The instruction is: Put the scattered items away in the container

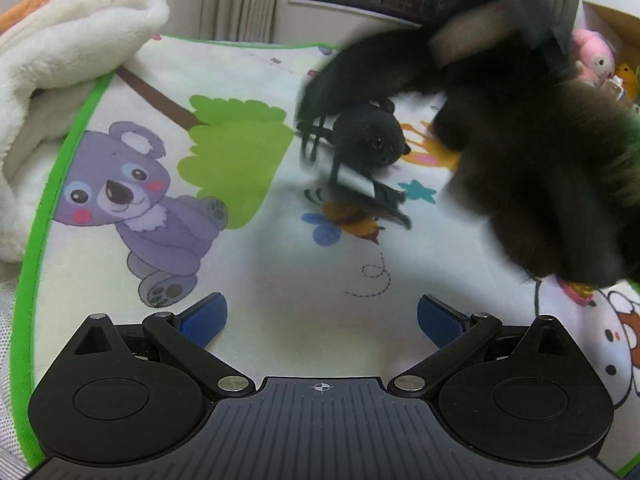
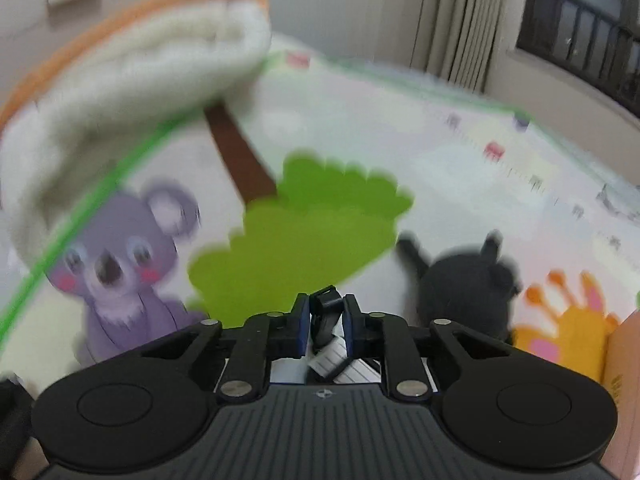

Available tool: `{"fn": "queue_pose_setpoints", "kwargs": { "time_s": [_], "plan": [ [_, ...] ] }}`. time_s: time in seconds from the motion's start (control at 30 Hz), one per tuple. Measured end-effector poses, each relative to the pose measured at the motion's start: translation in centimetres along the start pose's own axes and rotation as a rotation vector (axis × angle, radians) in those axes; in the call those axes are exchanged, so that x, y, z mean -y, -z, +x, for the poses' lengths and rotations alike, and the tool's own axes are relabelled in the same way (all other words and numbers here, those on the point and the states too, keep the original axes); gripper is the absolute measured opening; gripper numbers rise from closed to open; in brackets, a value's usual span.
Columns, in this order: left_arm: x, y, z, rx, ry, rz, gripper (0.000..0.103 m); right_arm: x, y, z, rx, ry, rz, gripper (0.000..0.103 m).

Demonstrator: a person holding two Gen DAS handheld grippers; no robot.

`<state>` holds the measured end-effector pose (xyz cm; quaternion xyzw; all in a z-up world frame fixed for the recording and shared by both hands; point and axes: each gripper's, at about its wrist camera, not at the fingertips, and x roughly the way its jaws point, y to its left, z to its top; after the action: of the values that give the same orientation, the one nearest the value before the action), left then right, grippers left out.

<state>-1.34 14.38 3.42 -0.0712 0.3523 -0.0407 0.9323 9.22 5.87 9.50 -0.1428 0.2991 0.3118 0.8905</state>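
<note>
**A:** What was seen along the left wrist view, from the left edge across?

**B:** A folded white fleece blanket (image 1: 68, 52) was seen bunched at the far left on a printed play mat (image 1: 280, 280). A koala print (image 1: 132, 196) and a green tree print (image 1: 236, 156) were shown next on the mat. The left gripper (image 1: 320, 312) was held low over bare mat. Its blue pads (image 1: 204, 320) were spread wide, and nothing was gripped between them.

**A:** And where was the toy found?

**B:** A black plush toy (image 1: 372, 140) was found right of the tree print, lying on the mat with a white tag (image 1: 356, 178) beside it. Farther right, much of the view was covered by a large dark furry blur (image 1: 540, 184); what it was could not be told. A pink plush (image 1: 596, 56) was glimpsed at the far right edge.

**A:** How was the right gripper seen?

**B:** The right gripper (image 2: 326, 308) was seen drawn nearly together. A black strap (image 2: 328, 320) with a white label (image 2: 326, 360) was pinched between its pads. Whether the strap was joined to the toy could not be told. The toy was shown on the mat to the right of the fingers, apart from them. A cardboard box (image 2: 622, 360) was cut off by the right edge, just beyond the toy.
</note>
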Motion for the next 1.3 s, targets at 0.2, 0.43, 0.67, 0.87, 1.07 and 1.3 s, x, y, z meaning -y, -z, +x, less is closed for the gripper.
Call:
{"fn": "queue_pose_setpoints", "kwargs": {
  "time_s": [0.2, 0.43, 0.67, 0.87, 1.07, 1.3],
  "plan": [
    [1.7, -0.2, -0.2, 0.008, 0.036, -0.001, 0.103, 1.2, -0.8, -9.1, 0.086, 0.016, 0.038, 0.014],
    [4.7, 0.0, -2.3, 0.028, 0.067, 0.058, 0.103, 2.9, 0.2, -15.8, 0.138, -0.012, 0.114, 0.013],
    [7.5, 0.6, -3.3, 0.027, 0.107, 0.129, 0.103, 4.0, 3.9, -20.1, 0.152, -0.067, 0.168, 0.013],
    [8.8, 1.4, -3.1, -0.013, 0.142, 0.153, 0.103, 3.6, 5.9, -22.4, 0.127, -0.093, 0.172, 0.013],
    [9.3, 2.3, -2.5, -0.067, 0.128, 0.196, 0.103, 3.9, 7.7, -19.6, 0.052, -0.088, 0.209, 0.014],
    [7.5, 2.7, -1.5, -0.1, 0.033, 0.151, 0.103, 5.6, 10.5, -18.4, 0.041, -0.08, 0.261, 0.021]
  ]
}}
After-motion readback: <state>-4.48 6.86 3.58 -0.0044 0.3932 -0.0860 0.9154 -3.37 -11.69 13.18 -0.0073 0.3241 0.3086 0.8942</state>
